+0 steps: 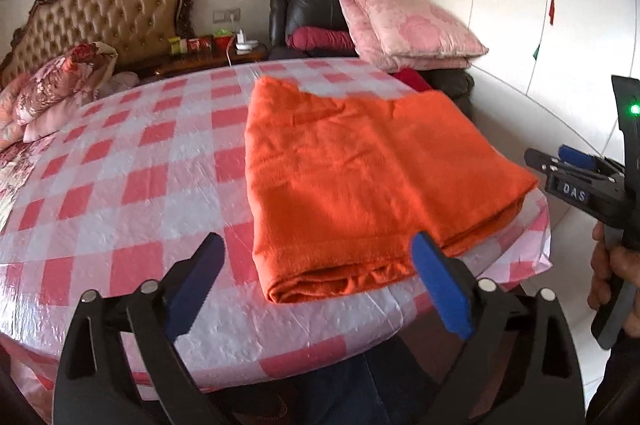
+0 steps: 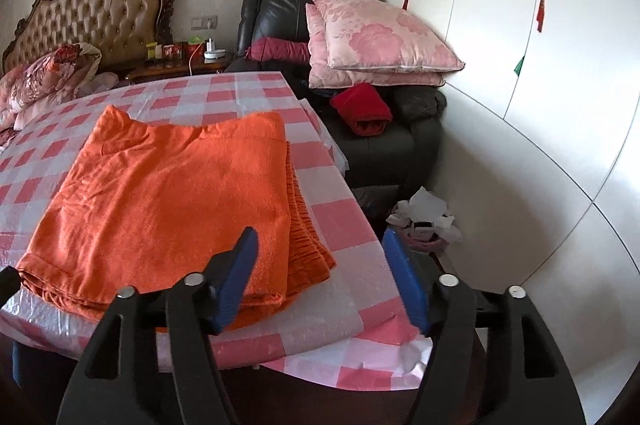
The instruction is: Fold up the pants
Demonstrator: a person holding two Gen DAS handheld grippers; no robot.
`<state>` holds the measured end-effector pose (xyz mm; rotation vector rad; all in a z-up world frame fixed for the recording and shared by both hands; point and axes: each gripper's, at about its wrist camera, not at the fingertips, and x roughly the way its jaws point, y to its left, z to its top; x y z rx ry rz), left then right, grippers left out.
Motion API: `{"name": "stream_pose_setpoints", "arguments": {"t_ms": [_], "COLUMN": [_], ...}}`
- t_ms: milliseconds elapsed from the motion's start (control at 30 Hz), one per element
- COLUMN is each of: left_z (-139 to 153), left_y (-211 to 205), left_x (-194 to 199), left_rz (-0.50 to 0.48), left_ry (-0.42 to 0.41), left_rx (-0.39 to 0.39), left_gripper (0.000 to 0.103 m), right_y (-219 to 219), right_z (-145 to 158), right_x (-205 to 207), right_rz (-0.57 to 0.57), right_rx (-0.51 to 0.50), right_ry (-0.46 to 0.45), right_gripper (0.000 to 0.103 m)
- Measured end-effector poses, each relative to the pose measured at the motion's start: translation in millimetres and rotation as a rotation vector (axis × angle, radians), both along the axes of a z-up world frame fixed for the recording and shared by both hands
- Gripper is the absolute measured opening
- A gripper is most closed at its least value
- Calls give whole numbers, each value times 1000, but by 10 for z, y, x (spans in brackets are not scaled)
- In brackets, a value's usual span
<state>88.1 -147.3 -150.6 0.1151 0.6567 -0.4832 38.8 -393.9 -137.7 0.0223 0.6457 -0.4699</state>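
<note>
I have the orange pants (image 1: 360, 185) lying folded into a flat stack on the checked surface (image 1: 140, 165), close to its near edge and toward its right-hand end. Both sets of jaws stand open and hold nothing; no cloth is between the pads of either one.

From the left gripper (image 1: 320, 281) the stack lies straight ahead and a little to the right, its near folded edge just beyond the jaws. From the right gripper (image 2: 324, 281) the stack lies ahead and to the left: the left pad sits over the near right corner of the cloth, while the right pad hangs past the edge of the surface. The stack's long side seems to run along the near edge, from one gripper toward the other, though the fisheye bend makes me unsure of that. I judge both hands about equally near, each to its own end, so any further fold or tidy would start from those two near corners.

The right view shows what the left does not: the right-hand edge of the stack, where a gathered waistband (image 2: 308, 217) and lower layers stick out past the top layer. The left view shows the rounded fold at the front, and the right gripper off to the side in a hand (image 1: 612, 277), clear of the cloth.
</note>
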Motion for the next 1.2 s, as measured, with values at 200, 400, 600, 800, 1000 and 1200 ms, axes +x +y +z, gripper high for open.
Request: {"name": "stream_pose_setpoints", "arguments": {"t_ms": [200,400,600,800,1000,1200], "left_z": [10,64,7,265,351,65], "left_y": [6,-185,-532,-1319,-2329,-2963], "left_x": [93,608,807,1189,1635,1758], "left_rz": [20,16,-86,-290,-395,-269], "left_ry": [51,80,97,162,327,350], "left_rx": [-24,5,93,45,9,245], "left_gripper": [101,101,101,73,61,34], "right_y": [22,54,-75,-178,-334,-547], "right_z": [11,14,-332,-441,-428,-441], "right_x": [53,333,601,462,219,52], "right_rz": [19,107,95,84,79,148], "right_rx": [17,64,119,236,341,502], "right_ry": [-1,-6,124,44,-55,-148], "right_gripper": [75,79,76,75,67,67]}}
